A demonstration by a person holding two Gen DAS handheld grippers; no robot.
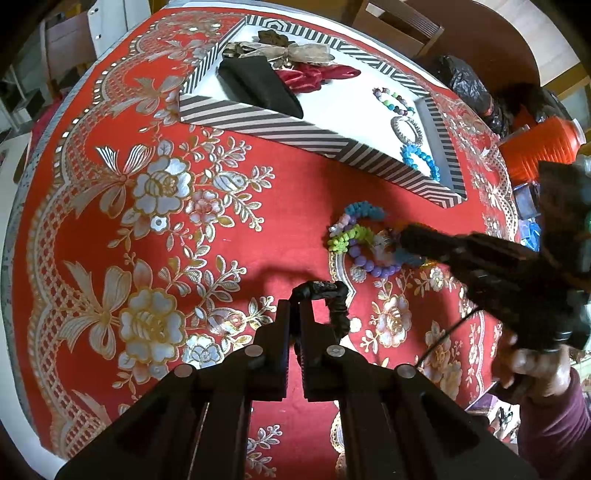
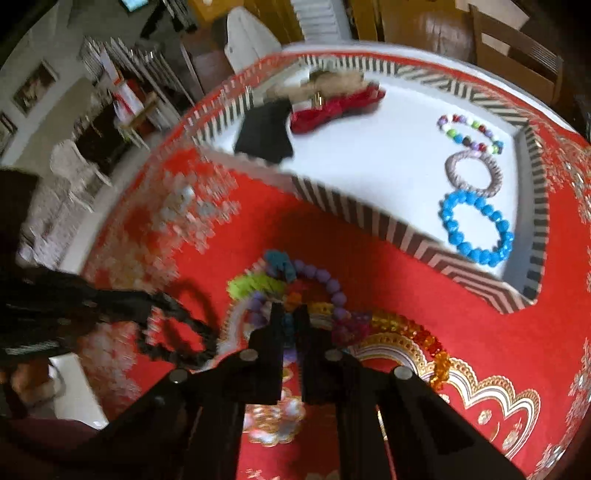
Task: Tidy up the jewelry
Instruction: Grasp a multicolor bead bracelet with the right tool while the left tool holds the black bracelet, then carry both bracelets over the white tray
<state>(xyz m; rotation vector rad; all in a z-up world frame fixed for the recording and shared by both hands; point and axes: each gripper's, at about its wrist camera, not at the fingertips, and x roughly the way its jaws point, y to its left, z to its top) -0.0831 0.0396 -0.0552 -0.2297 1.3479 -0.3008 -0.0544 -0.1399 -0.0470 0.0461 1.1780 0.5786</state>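
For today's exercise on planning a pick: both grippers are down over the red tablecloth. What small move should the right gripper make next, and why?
Probably lift the right gripper a little, straight up. Its jaws look closed on a teal bead strand in the bracelet pile, which is tangled, so a gentle lift would show what comes free before carrying it to the striped tray. The left gripper holds a black scrunchie.

Surface: round, under a red cloth with silver and gold flowers.
Chairs: wooden chair beyond the far rim; another in the right wrist view.
Wall: pale, with a framed picture, far left.
Shelves: cluttered, against that wall.
Floor: light.
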